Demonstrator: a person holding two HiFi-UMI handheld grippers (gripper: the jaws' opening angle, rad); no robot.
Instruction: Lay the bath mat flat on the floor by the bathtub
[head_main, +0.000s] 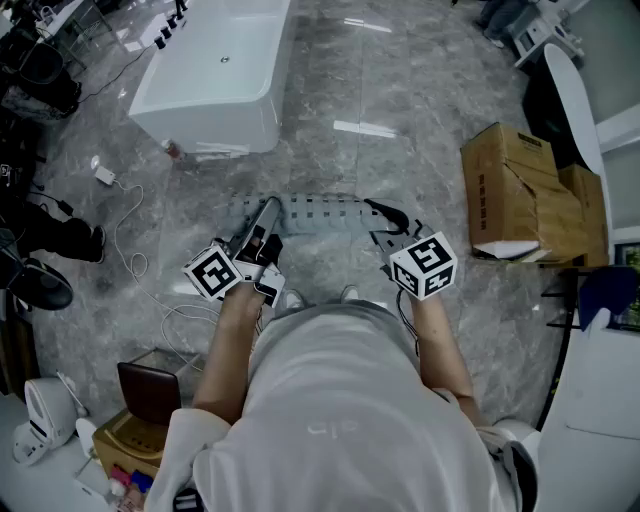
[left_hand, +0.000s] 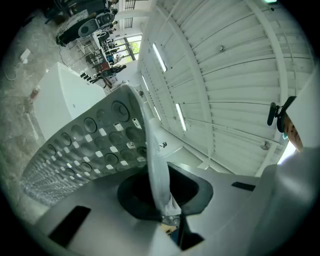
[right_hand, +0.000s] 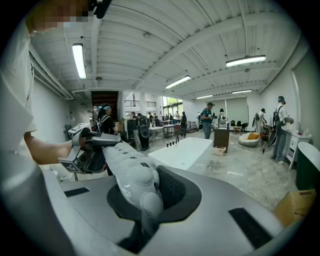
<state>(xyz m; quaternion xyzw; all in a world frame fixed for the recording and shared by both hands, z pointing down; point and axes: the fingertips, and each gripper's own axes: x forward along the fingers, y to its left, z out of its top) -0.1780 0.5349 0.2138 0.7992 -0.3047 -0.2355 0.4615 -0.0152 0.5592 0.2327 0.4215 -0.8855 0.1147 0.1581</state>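
Cable (head_main: 135, 262): white, lying loose in loops on the floor (head_main: 400, 100) at your far left.

Bathtub (head_main: 215, 75): white, freestanding, ahead of you and to the left. It is well apart from both of your grippers.

Left gripper (head_main: 266, 214): you hold it out in front at about waist level, pointing level. Its own view shows the jaws pressed together on one end edge of the bath mat (head_main: 320, 212). The thin rim of the mat runs straight up from between the pads. In that view the mat's face stretches away to the left, covered in round cups and small square holes.

Bath mat, position: grey, strung as a band between your two grippers, in the air in front of your feet. It is not laid flat on the floor. It is not beside the tub.

Right gripper (head_main: 386, 216): it is tipped somewhat downward. In its own view the jaws are closed on the opposite end of the mat, and the bumpy grey surface runs from the pads off to the left gripper. The tub shows beyond it, with several people standing farther back in the room.

Cardboard boxes (head_main: 512, 190): brown, stacked on the floor at your right, clear of the mat.
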